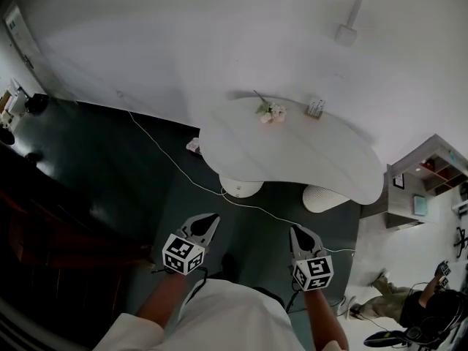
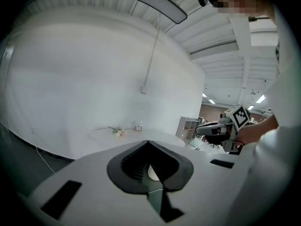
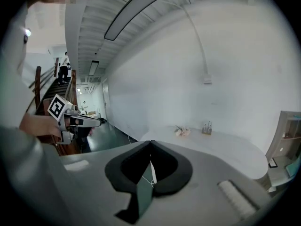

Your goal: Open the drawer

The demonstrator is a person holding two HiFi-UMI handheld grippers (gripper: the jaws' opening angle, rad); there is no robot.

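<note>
No drawer can be made out in any view. In the head view my left gripper (image 1: 213,217) and right gripper (image 1: 294,229) are held side by side over the dark floor, both pointing toward a white curved table (image 1: 292,168). Each gripper is shut with nothing between its tips. The left gripper view shows its own tips (image 2: 148,141) closed, with the right gripper (image 2: 203,128) off to the right. The right gripper view shows its jaws (image 3: 150,142) meeting, and the left gripper (image 3: 93,122) at the left.
On the table lie a small pink flower sprig (image 1: 270,112) and a small holder (image 1: 315,108). Two white pedestals (image 1: 241,187) stand under it, and a white cable (image 1: 172,159) runs across the floor. A shelf unit (image 1: 428,172) and a seated person (image 1: 424,309) are at right; dark stairs (image 1: 51,225) at left.
</note>
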